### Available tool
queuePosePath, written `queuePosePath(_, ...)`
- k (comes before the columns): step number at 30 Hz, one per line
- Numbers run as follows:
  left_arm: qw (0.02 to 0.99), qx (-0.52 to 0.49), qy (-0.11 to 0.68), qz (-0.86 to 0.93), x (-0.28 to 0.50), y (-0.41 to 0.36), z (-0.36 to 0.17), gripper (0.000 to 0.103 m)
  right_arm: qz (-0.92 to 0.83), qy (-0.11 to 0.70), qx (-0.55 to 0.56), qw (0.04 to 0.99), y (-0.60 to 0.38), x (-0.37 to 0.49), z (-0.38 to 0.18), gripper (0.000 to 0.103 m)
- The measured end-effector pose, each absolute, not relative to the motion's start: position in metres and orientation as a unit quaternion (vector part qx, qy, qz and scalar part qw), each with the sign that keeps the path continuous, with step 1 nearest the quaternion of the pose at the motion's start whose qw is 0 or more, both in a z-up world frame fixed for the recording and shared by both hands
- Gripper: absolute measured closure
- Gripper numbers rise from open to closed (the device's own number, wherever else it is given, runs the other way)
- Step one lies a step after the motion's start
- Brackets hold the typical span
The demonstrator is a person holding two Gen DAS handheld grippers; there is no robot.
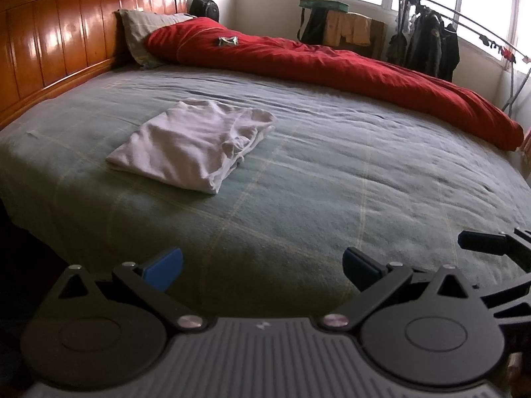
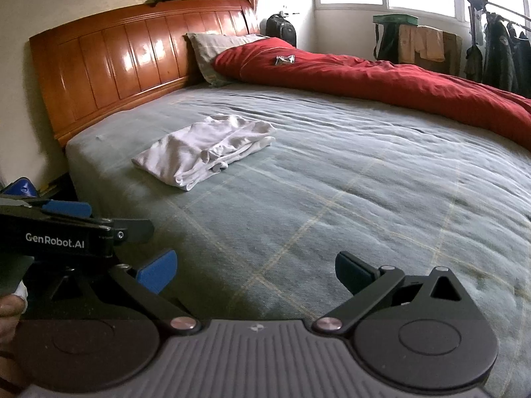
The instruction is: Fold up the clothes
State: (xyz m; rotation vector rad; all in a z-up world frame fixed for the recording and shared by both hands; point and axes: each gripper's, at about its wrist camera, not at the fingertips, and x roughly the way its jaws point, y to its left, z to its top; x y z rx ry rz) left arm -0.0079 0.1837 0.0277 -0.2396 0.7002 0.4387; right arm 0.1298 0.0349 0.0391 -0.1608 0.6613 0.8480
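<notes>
— Nearest item, left wrist view: your left gripper (image 1: 262, 267), one, fingers spread wide, nothing between them. Why so far from the work?

— You hold it back over the near edge of the bed (image 1: 298, 205), probably because the piece looks finished. Also one: the right gripper (image 1: 497, 248), only a sliver at the right margin.

— Clothes on the bedcover?

— One white shirt (image 1: 192, 146), folded into a rough rectangle, lying flat towards the headboard (image 1: 66, 43), well apart from both tools. One red quilt (image 1: 332, 66) is bunched along the far side, likely to clear space.

— Right wrist view?

— Your right gripper (image 2: 255, 270), one, fingers wide apart, empty. Left gripper (image 2: 66, 219) sits beside it at the left edge. White shirt (image 2: 205, 152): same single count, untouched.
</notes>
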Motion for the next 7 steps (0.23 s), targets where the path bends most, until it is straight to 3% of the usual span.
queuePosePath(7, 0.91, -0.115, 0.337, 0.211, -0.0081, 0.1831, 0.0258, 0.001, 0.401, 0.317, -0.074, 0.857, 0.0347, 0.1308, 0.0382, 0.0)
